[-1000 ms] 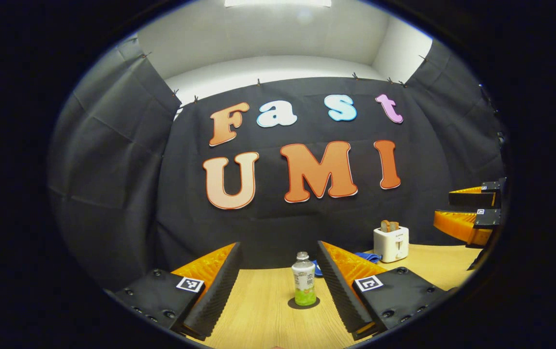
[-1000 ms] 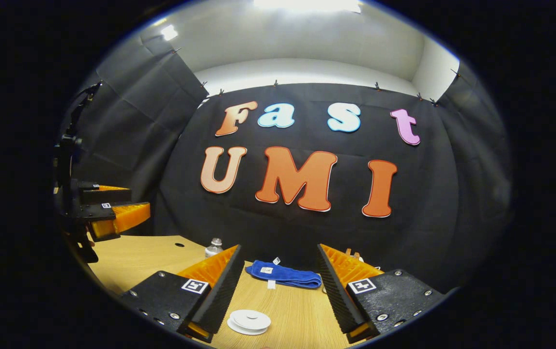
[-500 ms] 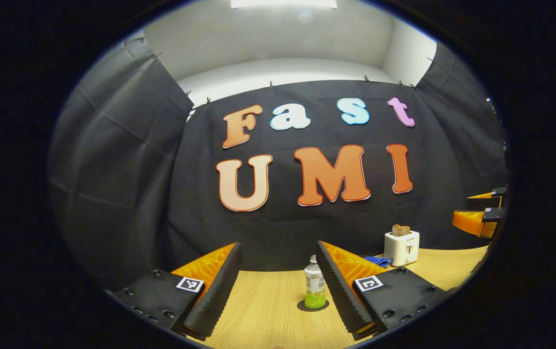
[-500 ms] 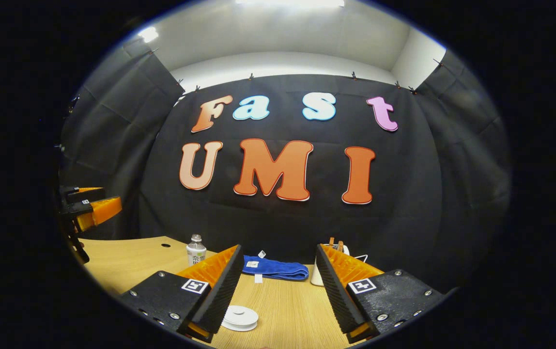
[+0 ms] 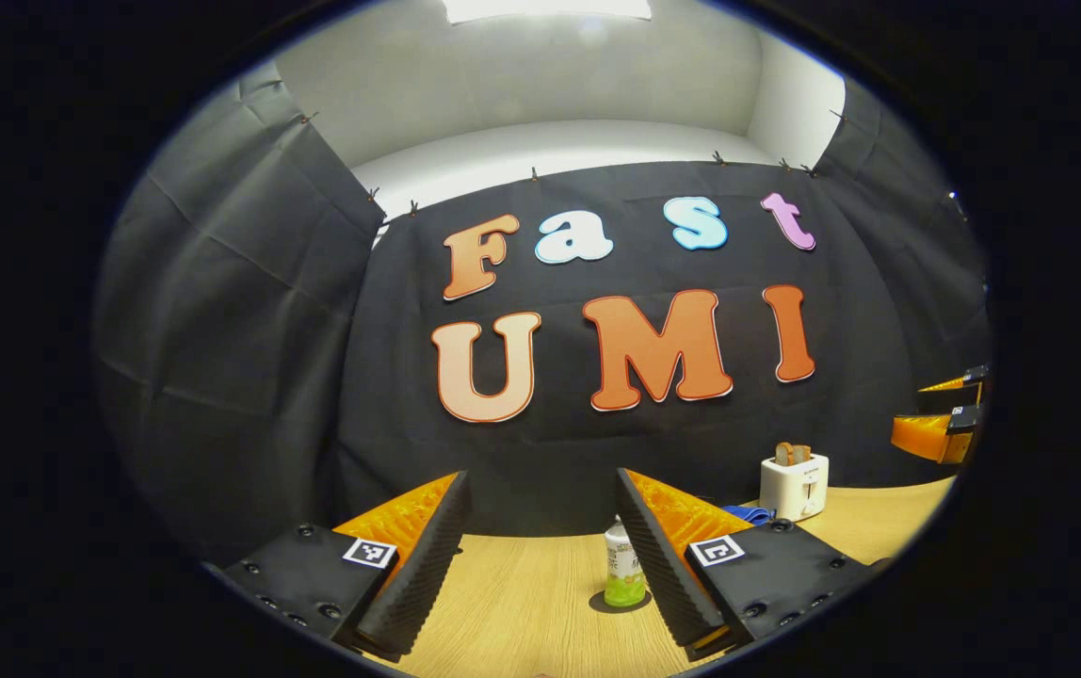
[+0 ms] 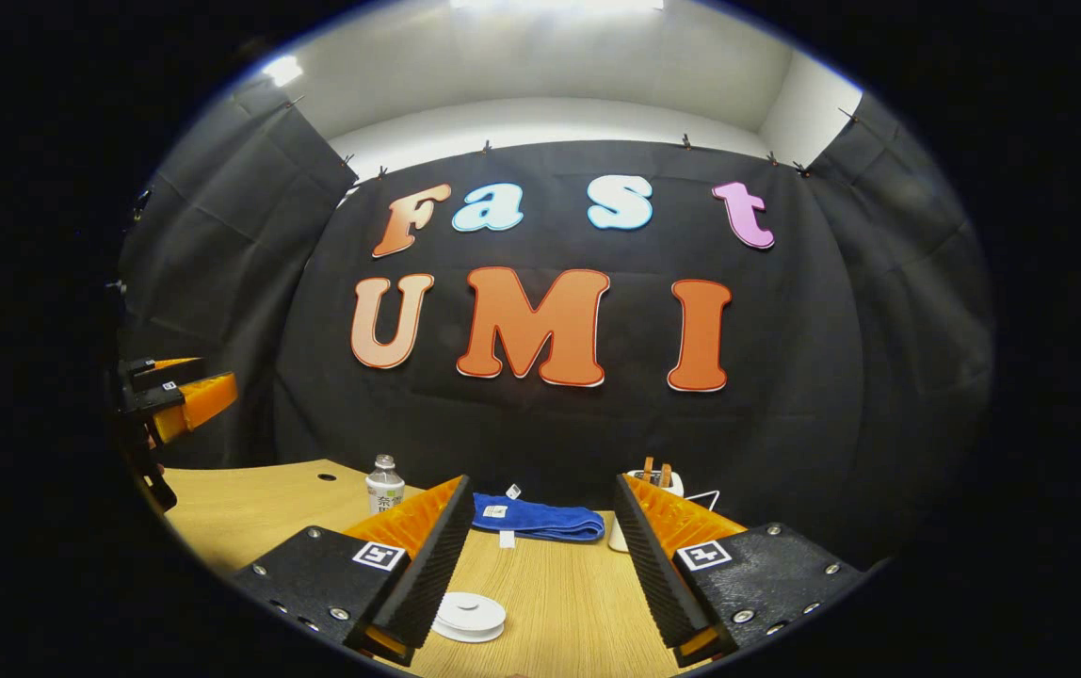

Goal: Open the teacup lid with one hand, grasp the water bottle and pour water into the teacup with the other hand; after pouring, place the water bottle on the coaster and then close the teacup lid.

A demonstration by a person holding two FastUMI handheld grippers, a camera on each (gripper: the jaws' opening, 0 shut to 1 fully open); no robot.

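On the tabletop (image 5: 522,603), the water bottle (image 5: 623,565) stands upright on its coaster, just ahead of my left tool (image 5: 540,565), fingers spread wide, bottle touching neither. Beyond the bottle's far side, the lidded teacup (image 6: 471,616) sits under my right tool (image 6: 540,565), also spread.

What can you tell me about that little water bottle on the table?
The water bottle is small and clear, plastic by the look of it, with a pale cap, a white label band and a green lower part. It stands upright on a dark round coaster on the wooden table. In the left gripper view it sits just inside the right-hand finger of the open left gripper, partly hidden behind it; whether they touch is unclear.
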